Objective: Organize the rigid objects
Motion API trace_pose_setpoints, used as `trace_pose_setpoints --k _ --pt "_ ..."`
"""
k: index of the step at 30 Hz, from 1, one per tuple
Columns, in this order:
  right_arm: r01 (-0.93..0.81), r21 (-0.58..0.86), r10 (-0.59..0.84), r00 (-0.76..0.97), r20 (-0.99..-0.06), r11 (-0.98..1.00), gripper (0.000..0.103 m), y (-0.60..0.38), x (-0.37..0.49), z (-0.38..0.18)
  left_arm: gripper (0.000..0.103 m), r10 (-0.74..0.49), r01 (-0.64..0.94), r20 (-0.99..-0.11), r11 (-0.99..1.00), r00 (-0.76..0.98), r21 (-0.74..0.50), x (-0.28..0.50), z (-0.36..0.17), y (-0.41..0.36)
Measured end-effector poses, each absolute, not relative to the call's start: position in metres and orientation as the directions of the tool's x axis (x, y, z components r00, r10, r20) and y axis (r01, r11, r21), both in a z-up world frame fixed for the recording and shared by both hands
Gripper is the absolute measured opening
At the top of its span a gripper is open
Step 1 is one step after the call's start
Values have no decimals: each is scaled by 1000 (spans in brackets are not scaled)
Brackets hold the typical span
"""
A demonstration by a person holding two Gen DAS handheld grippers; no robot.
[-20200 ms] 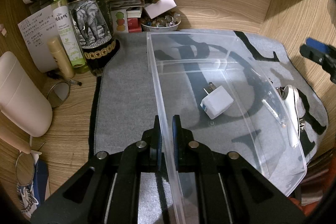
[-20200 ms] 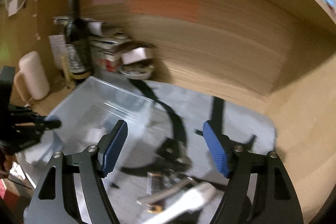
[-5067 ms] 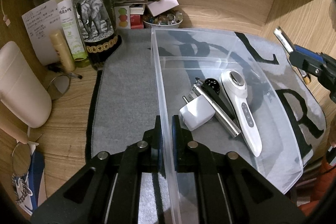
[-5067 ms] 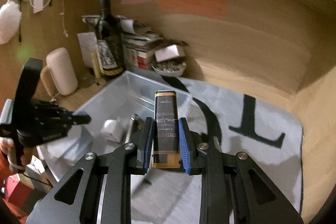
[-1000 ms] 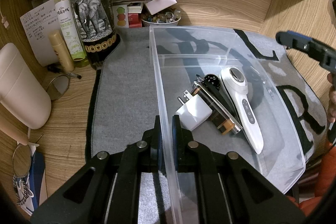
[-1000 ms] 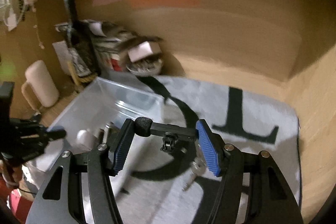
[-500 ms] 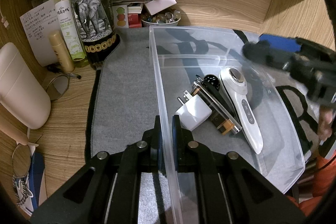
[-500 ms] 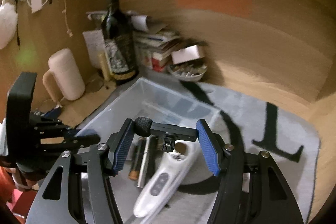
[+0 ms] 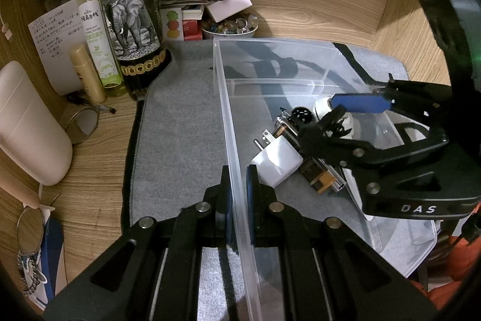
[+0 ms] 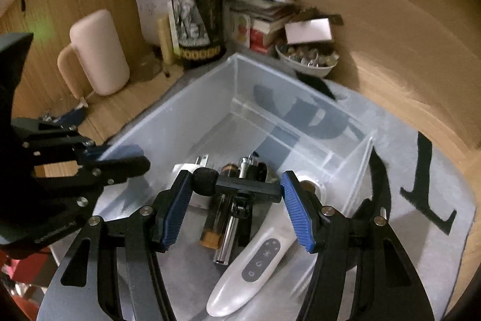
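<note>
A clear plastic bin (image 9: 270,56) (image 10: 210,92) sits on a grey mat. My left gripper (image 9: 239,191) is shut on the bin's left wall. Inside lie a white plug adapter (image 9: 278,160), a black and gold lighter (image 9: 315,175) (image 10: 215,221), a metal tube (image 10: 230,239) and a white handheld device (image 10: 255,263). My right gripper (image 10: 237,209) (image 9: 339,116) hovers over the bin's contents, shut on a small black microphone (image 10: 237,185) held crosswise between its blue pads.
A dark wine bottle (image 9: 130,17), a green spray bottle (image 9: 96,32), a cream tube (image 9: 85,71), a bowl of trinkets (image 9: 230,27) and stacked papers stand behind the bin. A cream mug (image 10: 99,53) is at left. Wooden walls enclose the back and right.
My right gripper has carried the microphone leftward and down, from over the mat to over the bin's contents. The left gripper keeps its hold on the bin wall.
</note>
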State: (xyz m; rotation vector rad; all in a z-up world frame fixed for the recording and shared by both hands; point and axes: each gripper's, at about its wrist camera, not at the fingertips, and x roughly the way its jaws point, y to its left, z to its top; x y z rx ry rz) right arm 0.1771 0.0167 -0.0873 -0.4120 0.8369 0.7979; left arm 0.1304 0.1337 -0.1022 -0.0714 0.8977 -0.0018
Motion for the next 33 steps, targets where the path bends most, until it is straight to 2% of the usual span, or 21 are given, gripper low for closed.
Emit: trace_pose_setpoints --k 7,11,21,28,33 --pt "-764 -3 456 387 -801 645 59 16 179 -90 8 -31 -29 -781 998 624 -62 130 -102 134" --pt "-758 -10 466 411 -784 652 69 12 177 -83 8 -31 -29 -781 998 624 -62 130 -102 134" --pt "-710 -32 479 508 -716 704 69 -16 178 -50 8 -31 -29 -781 998 624 -62 130 -102 134" --pt "-624 -76 431 618 -658 778 69 -58 186 -26 8 -31 -29 -780 998 625 -62 130 -102 134" --pt "-557 -82 366 643 -673 826 69 -91 196 -32 8 -30 -29 -781 998 624 -61 130 -102 133"
